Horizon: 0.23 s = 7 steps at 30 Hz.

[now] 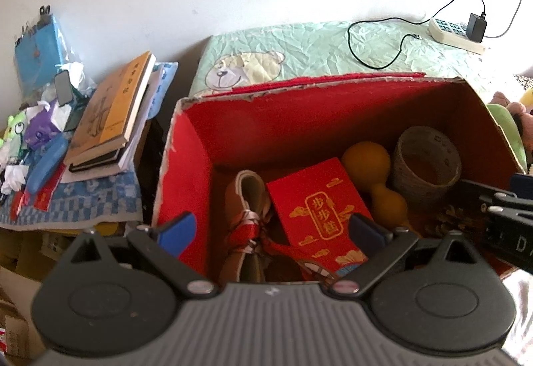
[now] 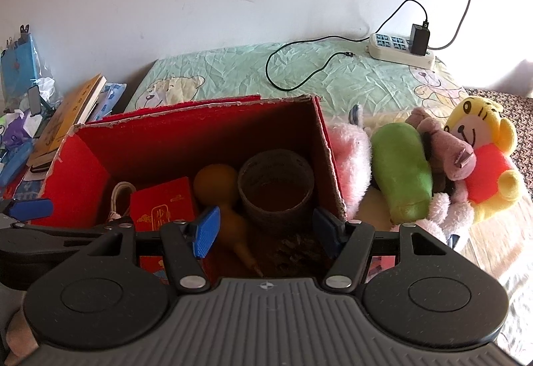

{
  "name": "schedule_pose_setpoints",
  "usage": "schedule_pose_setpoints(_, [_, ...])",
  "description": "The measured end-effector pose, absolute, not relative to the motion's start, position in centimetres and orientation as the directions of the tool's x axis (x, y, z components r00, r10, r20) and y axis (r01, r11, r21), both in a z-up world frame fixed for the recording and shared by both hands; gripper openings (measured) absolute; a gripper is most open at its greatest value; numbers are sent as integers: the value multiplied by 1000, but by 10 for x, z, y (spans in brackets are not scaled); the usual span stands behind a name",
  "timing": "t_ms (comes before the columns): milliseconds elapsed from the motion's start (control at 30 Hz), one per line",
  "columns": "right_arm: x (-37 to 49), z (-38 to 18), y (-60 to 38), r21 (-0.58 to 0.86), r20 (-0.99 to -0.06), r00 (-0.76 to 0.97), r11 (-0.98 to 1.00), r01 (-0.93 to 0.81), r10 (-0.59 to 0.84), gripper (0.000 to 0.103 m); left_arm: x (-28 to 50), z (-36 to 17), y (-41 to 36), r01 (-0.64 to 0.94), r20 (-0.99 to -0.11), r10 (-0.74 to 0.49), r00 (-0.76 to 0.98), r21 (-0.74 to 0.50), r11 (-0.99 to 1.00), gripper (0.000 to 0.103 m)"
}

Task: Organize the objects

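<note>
An open red cardboard box point(image 1: 200, 146) point(image 2: 80, 173) holds a red envelope packet point(image 1: 316, 209) point(image 2: 163, 206), a yellow gourd point(image 1: 369, 173) point(image 2: 216, 186), a woven round basket point(image 1: 426, 163) point(image 2: 276, 189), a rolled brown strap with red ribbon point(image 1: 250, 219) and a pine cone point(image 2: 296, 249). My left gripper point(image 1: 271, 229) is open and empty, over the box's left half. My right gripper point(image 2: 266, 229) is open and empty, over the box's right half. Plush toys lie right of the box: pink point(image 2: 349, 149), green point(image 2: 403, 173), brown point(image 2: 446, 146), yellow bear point(image 2: 483, 149).
A stack of books point(image 1: 113, 113) and clutter with a blue case point(image 1: 43, 169) lie left of the box. Behind it, a green bear-print cloth point(image 1: 299, 49) carries a power strip with charger point(image 2: 403, 44) and a black cable point(image 2: 299, 66). A white wall is behind.
</note>
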State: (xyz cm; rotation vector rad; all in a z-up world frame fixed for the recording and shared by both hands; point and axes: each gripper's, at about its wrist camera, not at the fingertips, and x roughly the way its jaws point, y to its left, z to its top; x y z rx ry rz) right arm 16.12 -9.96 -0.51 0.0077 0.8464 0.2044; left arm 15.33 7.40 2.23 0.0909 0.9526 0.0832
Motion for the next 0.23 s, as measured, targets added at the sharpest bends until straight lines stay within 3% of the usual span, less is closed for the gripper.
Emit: schedule_pose_setpoints(233, [153, -5, -104, 83, -741, 648, 982, -168, 174, 65, 148, 18, 70, -22, -824, 94, 559, 98, 995, 95])
